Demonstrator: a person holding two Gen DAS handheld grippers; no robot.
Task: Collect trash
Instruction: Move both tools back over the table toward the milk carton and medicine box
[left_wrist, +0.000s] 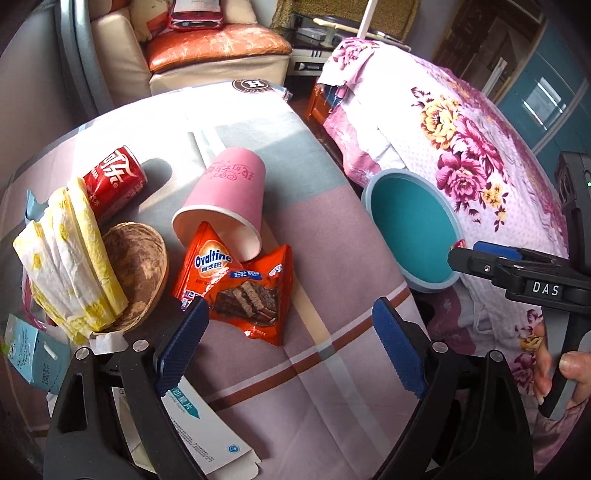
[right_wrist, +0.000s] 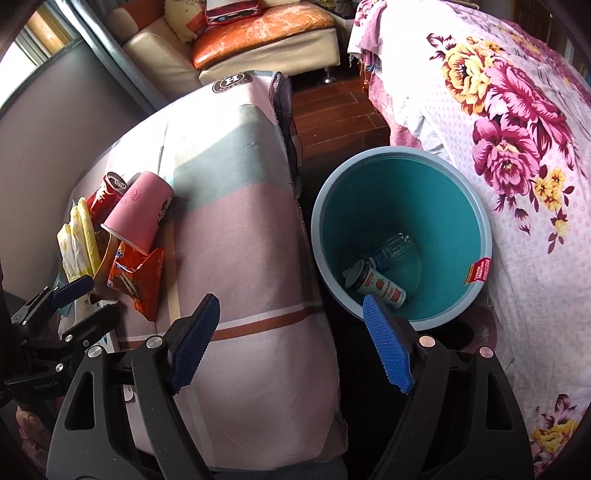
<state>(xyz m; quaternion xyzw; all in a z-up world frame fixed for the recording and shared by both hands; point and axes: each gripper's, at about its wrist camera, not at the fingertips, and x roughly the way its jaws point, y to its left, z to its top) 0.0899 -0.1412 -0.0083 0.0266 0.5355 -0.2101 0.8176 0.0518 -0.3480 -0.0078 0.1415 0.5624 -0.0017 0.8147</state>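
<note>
Hovering low over the cloth-covered table, L gripper has its blue pads spread wide, nothing between them. Its left pad sits just at the lower edge of the orange Ovaltine wrapper; can't tell if touching.

Trash pile on table's left side:
- pink paper cup on its side, mouth toward the wrapper, rim overlapping wrapper's top
- red cola can lying behind the cup, near it
- yellow-white paper wad leaning in a brown bowl-like shell
- white medicine box, flattened, partly under L gripper
- light blue carton at far left edge

R gripper is off to the right, pads also spread, empty, over the gap between table edge and teal bin. Bin stands on the floor between table & floral bedspread, just beside both. Inside bin: clear plastic bottle and a small labelled cup, both lying at the bottom.

Sofa w/ orange cushion in back of room.
</note>
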